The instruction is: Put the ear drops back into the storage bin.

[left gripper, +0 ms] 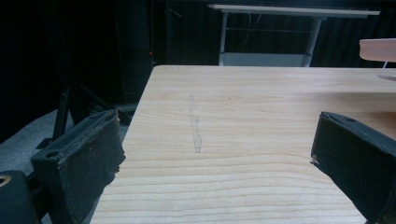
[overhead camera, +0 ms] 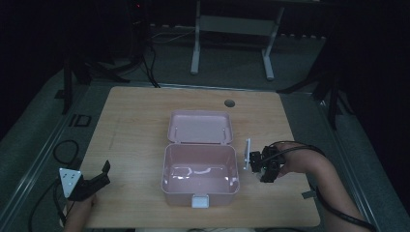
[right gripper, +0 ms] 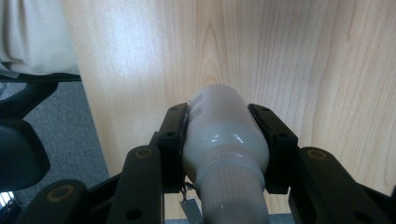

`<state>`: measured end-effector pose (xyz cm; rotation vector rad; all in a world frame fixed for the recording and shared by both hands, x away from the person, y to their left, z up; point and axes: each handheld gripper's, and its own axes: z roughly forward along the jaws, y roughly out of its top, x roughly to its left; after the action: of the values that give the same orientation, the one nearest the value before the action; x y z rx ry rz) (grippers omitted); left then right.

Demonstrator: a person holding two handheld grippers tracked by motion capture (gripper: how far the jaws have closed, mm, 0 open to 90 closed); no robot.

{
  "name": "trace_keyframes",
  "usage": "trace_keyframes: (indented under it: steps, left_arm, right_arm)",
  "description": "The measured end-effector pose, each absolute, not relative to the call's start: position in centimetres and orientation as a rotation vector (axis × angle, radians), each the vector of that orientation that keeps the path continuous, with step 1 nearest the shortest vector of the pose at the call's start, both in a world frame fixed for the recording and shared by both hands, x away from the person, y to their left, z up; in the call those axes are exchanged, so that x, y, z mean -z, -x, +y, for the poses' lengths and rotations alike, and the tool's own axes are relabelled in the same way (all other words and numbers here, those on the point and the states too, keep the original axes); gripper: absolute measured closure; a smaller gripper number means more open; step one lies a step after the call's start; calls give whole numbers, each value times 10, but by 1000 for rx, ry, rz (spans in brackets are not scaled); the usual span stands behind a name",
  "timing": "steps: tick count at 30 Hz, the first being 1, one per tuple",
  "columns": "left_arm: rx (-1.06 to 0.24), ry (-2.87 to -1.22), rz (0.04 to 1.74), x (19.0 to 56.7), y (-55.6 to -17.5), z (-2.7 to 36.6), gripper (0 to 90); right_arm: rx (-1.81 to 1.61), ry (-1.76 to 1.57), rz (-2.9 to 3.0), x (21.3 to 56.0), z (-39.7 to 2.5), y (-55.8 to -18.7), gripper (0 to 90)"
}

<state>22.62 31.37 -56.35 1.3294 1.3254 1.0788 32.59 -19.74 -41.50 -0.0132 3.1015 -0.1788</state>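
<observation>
Resting surface: wooden table (overhead camera: pixel 130 125).
Box: pink box (overhead camera: pixel 200 171) mid-table, lid hinged back, latch toward the person.
Left gripper (overhead camera: pixel 99 176): jaws spread apart, holding nothing, at table's near-left edge.
Right gripper (right gripper: pixel 219 128): clamped on white bottle (right gripper: pixel 222 128), right of box.
Label: print too blurred to read.

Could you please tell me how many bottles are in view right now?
1: a white bottle clamped in the right gripper, beside the open pink box.

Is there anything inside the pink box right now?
No, the high view shows the open pink box with a bare, shiny bottom and its lid tipped back.
</observation>
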Motion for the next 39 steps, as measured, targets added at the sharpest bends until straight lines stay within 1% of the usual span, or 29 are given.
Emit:
trace_keyframes:
  steps: [15,24,39]
  left_arm:
    - [-1078,-1329,1324,563,-226,314,24]
    - [-1076,-1330,1324,563,-226,314,24]
    - [-1074,-1331,1323,563,-226,314,24]
  right_arm:
    - [162,19,3080,376,-171,-320,595]
    - [146,38,3069,355,-147,-318,595]
    - [111,146,3068,352,-110,-315,595]
